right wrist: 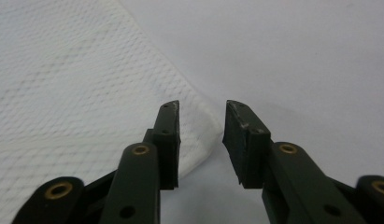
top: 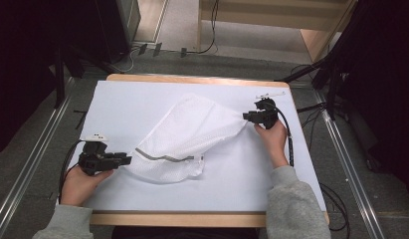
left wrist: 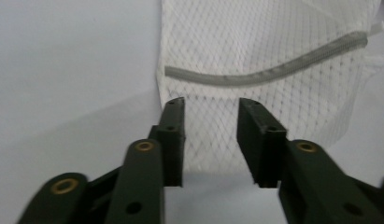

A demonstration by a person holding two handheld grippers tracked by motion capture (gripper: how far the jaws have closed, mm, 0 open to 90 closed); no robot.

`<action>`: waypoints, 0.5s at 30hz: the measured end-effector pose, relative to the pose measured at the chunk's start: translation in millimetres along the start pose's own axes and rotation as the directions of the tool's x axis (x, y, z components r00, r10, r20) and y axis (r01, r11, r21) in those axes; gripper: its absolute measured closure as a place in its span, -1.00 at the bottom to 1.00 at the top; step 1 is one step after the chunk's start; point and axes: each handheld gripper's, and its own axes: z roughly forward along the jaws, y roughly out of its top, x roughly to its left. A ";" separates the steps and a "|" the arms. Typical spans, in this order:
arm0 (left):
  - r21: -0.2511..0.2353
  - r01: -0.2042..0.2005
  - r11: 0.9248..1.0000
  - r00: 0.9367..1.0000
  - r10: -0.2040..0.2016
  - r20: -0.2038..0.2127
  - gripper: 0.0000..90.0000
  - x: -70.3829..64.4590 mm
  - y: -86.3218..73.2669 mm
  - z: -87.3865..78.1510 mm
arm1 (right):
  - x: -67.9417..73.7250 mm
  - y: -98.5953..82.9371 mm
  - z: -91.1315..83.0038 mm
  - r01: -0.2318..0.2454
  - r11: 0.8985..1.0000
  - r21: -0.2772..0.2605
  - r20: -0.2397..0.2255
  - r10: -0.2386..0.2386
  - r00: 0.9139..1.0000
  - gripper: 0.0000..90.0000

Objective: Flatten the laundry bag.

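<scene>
— Mesh bag: we see one, white netting, lying on the white counter, long axis running from near-left to far-right.

— One grey zipper crosses its near-left end. Our left tool sits there, jaws apart around the bag's edge.

— Our right tool is at the far-right corner, jaws spread, the corner between them.
</scene>
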 end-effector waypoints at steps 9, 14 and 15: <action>-0.006 -0.029 1.000 0.999 0.029 0.015 -0.01 3.5 28.7 18.1 | 13.7 -16.2 -29.5 0.026 0.999 -0.029 -0.034 -0.027 0.999 0.27; 0.027 -0.032 0.999 0.999 0.032 0.027 -0.04 4.0 43.3 28.7 | 27.8 -26.9 -38.6 0.077 0.997 -0.007 -0.041 -0.077 0.996 0.25; 0.023 -0.029 0.999 0.999 0.028 0.033 -0.05 4.3 47.7 30.4 | 30.0 -28.2 -40.3 0.078 0.997 -0.004 -0.045 -0.078 0.996 0.24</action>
